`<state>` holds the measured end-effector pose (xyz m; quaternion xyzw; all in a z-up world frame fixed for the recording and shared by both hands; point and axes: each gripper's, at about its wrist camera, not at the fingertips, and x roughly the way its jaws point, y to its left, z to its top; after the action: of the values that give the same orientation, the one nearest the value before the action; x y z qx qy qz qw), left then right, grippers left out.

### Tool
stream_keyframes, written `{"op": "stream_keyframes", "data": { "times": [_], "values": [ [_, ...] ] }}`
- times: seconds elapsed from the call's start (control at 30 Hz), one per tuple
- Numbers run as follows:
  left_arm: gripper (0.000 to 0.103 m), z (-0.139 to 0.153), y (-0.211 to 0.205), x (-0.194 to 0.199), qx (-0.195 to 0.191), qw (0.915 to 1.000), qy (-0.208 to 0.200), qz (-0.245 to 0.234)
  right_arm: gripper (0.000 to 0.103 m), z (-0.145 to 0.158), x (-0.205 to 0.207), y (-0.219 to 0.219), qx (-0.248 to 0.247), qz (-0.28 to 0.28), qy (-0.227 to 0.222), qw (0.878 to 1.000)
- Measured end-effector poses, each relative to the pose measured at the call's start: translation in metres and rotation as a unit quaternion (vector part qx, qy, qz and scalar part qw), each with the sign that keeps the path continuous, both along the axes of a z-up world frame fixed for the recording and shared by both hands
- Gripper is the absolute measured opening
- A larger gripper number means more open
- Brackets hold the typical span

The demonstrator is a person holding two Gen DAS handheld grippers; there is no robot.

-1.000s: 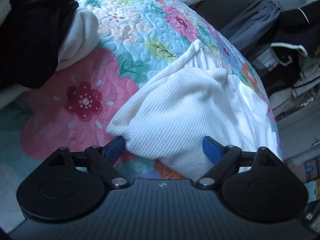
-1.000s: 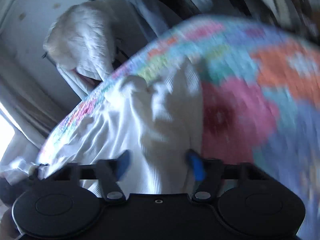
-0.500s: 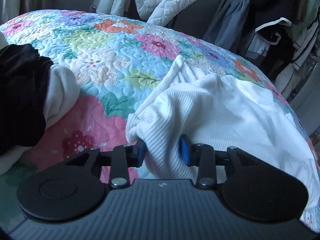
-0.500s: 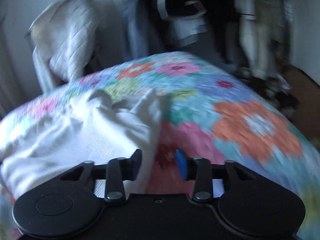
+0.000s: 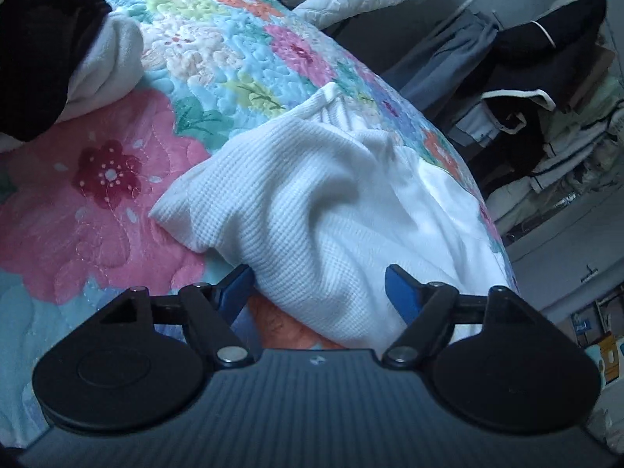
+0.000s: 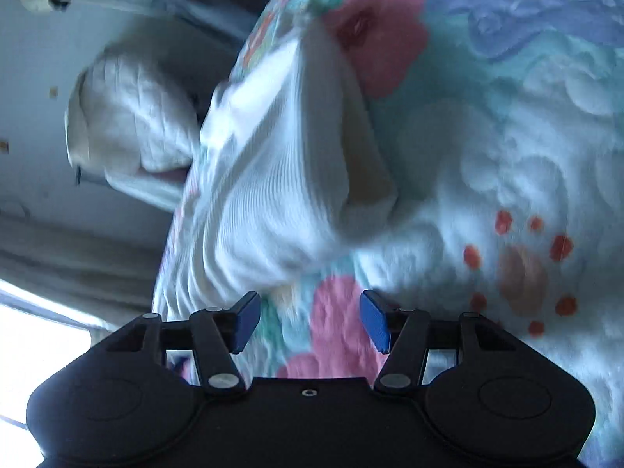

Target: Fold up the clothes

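Bed covered by a quilted floral bedspread [image 5: 218, 39] in pink, teal and orange carries everything; bench does not fit here, so bed it is. Largest item on it: a white waffle-knit garment [image 5: 312, 202], bunched and partly doubled over, lying toward the bed's right edge in the left wrist view, one corner pointing toward the middle of the spread, far end trailing to the edge. Creases and a raised hump show; no flat, squared stack yet. Judgement: folding is at an early-to-middle stage, perhaps one rough fold laid, smoothing and further folds left. At the far left corner sits a heap of black and cream fleece clothing [image 5: 58, 46], unfolded, apparently waiting its turn. Off the bed, a rack of dark hanging clothes [image 5: 546, 78] and a white quilted jacket [image 6: 128, 124]. Left gripper [image 5: 319, 284]: jaws opening, cloth lying between them, blue pads clear of it on both sides, so released. Right gripper [image 6: 308, 318]: jaws opening too, only bedspread between them, garment edge just beyond the left finger, nothing held; view blurred
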<state>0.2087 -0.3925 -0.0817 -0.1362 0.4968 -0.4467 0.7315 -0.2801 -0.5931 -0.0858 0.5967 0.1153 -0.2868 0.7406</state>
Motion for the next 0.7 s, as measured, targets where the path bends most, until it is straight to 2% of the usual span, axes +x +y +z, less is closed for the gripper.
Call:
{"op": "stream_keyframes", "data": {
  "times": [0.07,0.1,0.17,0.27,0.33,0.37,0.4,0.43,0.5,0.57,0.63,0.7],
  "values": [
    [0.078,-0.006,-0.004,0.008,-0.009,0.9996,0.021,0.018,0.075,0.009,0.007,-0.004,-0.036,-0.005,0.015,0.999],
    [0.078,-0.009,-0.006,0.012,-0.018,0.9991,0.029,0.027,0.076,0.012,0.01,-0.006,-0.047,-0.01,0.021,0.999],
    [0.078,-0.012,-0.009,0.02,-0.026,0.9979,0.036,0.047,0.083,0.006,0.01,-0.012,-0.017,-0.049,0.008,0.999],
    [0.077,-0.018,-0.014,0.027,-0.044,0.9953,0.047,0.072,0.083,-0.01,0.008,-0.02,0.041,-0.12,-0.02,0.992],
    [0.065,-0.017,-0.023,0.023,-0.043,0.9959,0.025,0.076,0.083,-0.013,0.012,-0.026,0.035,-0.145,-0.024,0.989],
    [0.042,-0.015,-0.029,0.02,-0.032,0.9971,0.006,0.068,0.071,-0.013,0.018,-0.03,0.025,-0.143,-0.018,0.989],
    [0.03,-0.008,-0.033,0.013,-0.026,0.9977,-0.032,0.053,0.053,-0.013,0.023,-0.037,0.021,-0.133,-0.026,0.991],
    [0.028,0.001,-0.037,0.006,-0.022,0.9962,-0.076,0.037,0.028,-0.013,0.028,-0.045,0.02,-0.117,-0.041,0.992],
    [0.025,0.032,-0.04,-0.017,0.0,0.9802,-0.198,-0.006,0.026,-0.002,0.026,-0.058,0.021,-0.113,-0.066,0.991],
    [0.024,0.055,-0.027,-0.024,-0.006,0.9789,-0.204,-0.01,0.022,0.032,0.014,-0.062,-0.039,-0.09,-0.091,0.991],
    [0.024,0.071,-0.004,-0.026,-0.036,0.9878,-0.152,-0.002,0.021,0.069,-0.004,-0.051,-0.118,-0.061,-0.094,0.987],
    [0.024,0.079,0.024,-0.037,-0.057,0.992,-0.112,0.001,0.02,0.088,-0.028,-0.034,-0.148,-0.043,-0.093,0.984]
  ]
}}
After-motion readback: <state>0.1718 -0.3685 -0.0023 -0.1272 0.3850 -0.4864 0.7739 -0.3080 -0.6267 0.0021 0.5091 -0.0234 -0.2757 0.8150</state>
